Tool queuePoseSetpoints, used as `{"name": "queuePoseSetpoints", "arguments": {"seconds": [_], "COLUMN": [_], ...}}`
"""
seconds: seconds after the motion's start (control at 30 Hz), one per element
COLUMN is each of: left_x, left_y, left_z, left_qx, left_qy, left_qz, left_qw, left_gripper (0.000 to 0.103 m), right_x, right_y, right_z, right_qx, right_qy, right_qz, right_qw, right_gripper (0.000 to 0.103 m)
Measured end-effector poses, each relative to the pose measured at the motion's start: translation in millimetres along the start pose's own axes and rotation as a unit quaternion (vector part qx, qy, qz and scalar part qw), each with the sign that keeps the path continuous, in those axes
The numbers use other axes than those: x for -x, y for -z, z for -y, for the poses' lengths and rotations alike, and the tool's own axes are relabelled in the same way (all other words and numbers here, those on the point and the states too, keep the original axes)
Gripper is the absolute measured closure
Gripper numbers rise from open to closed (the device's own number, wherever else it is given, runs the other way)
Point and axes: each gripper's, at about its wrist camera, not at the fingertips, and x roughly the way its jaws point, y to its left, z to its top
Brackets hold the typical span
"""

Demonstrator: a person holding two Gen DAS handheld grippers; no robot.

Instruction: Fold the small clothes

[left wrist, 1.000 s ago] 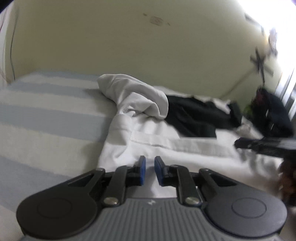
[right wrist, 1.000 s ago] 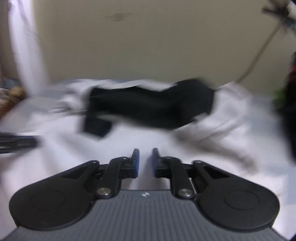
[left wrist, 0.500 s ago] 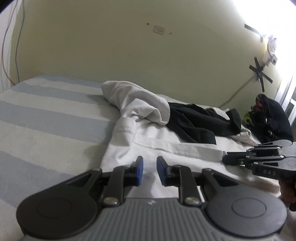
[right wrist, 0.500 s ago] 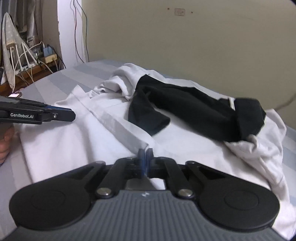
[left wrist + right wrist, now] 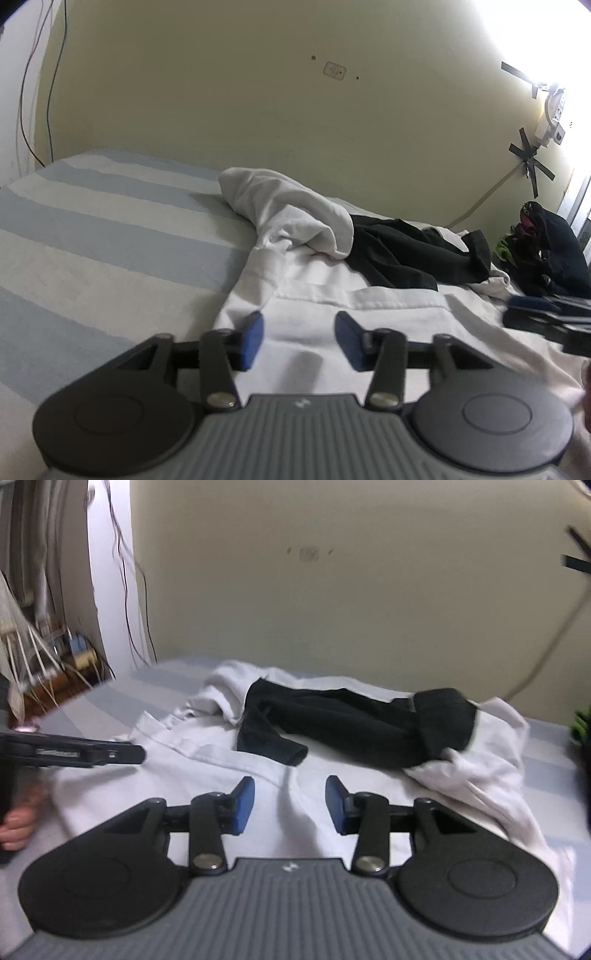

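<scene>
A white garment (image 5: 325, 299) (image 5: 207, 771) lies spread on the striped bed, its far part bunched up. A black garment (image 5: 402, 254) (image 5: 354, 723) lies crumpled across its far side. My left gripper (image 5: 299, 332) hovers over the white cloth's near left part; its jaws are opening with nothing between the blue pads. My right gripper (image 5: 290, 797) hovers over the white cloth's middle, a raised crease just ahead of it; its jaws are opening too, and no cloth is pinched. Each gripper shows at the edge of the other's view: the right gripper (image 5: 546, 321), the left gripper (image 5: 74, 755).
The bed (image 5: 92, 240) has blue and white stripes and runs up to a yellow wall. A dark pile of clothes (image 5: 550, 251) sits at the far right. Cables and shelves (image 5: 44, 638) stand off the bed's left side. A hand (image 5: 18, 823) grips the left tool.
Both grippers went from nearly shut to open. The right one was shut on a crease of the white cloth half a second ago and has let it go, drawing slightly back.
</scene>
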Motion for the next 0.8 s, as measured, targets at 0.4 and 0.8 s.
{"name": "queuePoseSetpoints", "arguments": {"seconds": [0.4,0.8], "left_x": [-2,-2], "left_y": [1,1], "left_z": [11,10], "left_qx": [-0.029,-0.028], "left_qy": [-0.024,-0.022], "left_qz": [-0.001,-0.002], "left_qw": [0.9993,0.9994], "left_gripper": [0.046,0.037], "right_x": [15,17], "right_y": [38,38], "right_z": [55,52], "right_qx": [-0.136,-0.13], "right_qy": [0.02,0.014], "right_qz": [-0.007,-0.003], "right_qw": [0.99,0.991], "right_gripper": [0.038,0.029]}}
